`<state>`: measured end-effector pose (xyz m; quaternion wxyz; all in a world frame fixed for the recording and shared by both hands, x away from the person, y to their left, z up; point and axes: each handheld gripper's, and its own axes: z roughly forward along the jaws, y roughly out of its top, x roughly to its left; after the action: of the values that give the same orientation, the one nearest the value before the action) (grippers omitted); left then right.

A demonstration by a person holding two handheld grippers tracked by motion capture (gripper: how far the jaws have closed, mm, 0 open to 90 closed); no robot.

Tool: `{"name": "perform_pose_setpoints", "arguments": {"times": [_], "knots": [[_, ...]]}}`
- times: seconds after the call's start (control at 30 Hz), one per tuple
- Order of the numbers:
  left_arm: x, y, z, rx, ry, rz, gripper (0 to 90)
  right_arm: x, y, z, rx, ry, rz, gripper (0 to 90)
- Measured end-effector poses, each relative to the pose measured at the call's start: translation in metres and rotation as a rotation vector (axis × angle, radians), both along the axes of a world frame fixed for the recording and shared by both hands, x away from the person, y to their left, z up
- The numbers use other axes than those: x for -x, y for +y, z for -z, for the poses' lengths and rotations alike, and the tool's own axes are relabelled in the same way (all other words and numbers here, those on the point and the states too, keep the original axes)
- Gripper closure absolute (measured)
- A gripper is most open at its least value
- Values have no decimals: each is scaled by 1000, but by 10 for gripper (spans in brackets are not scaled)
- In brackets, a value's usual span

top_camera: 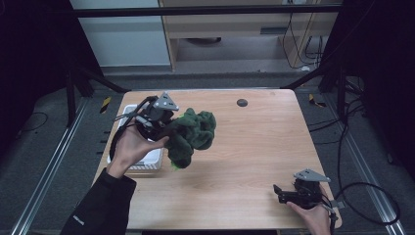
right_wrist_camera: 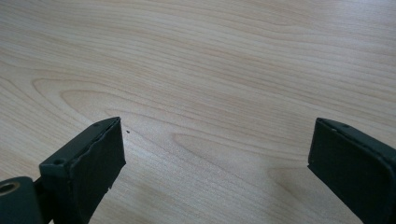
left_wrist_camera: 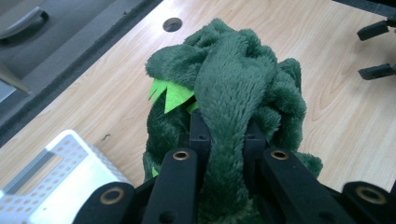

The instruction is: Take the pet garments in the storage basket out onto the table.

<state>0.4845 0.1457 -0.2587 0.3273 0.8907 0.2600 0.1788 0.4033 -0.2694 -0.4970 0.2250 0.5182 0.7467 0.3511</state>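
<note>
A dark green plush toy with light green felt spikes hangs above the left half of the wooden table. My left gripper is shut on a limb of the plush toy, whose bulk droops past the jaws. Its jaws squeeze the plush limb between them in the left gripper view. My right gripper rests low at the table's near right corner, held by a hand. In the right gripper view its fingers stand wide apart over bare wood, nothing between them.
A white perforated basket sits at the table's left edge, under the left hand; its corner lies beside the toy. A round hole marks the far side of the table. Cables trail off the right edge.
</note>
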Motion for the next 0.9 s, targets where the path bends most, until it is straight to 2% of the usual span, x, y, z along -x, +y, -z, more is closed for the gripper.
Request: {"name": "perform_pose_setpoints", "arguments": {"times": [0.3,0.9], "knots": [[-2,-21,14,-32,27,45,805,0,-1,-1,-3,-1,3,40],[-8,-53,33,-69,60,90,805,1,-2,-3,-10,-8,16,41]]}}
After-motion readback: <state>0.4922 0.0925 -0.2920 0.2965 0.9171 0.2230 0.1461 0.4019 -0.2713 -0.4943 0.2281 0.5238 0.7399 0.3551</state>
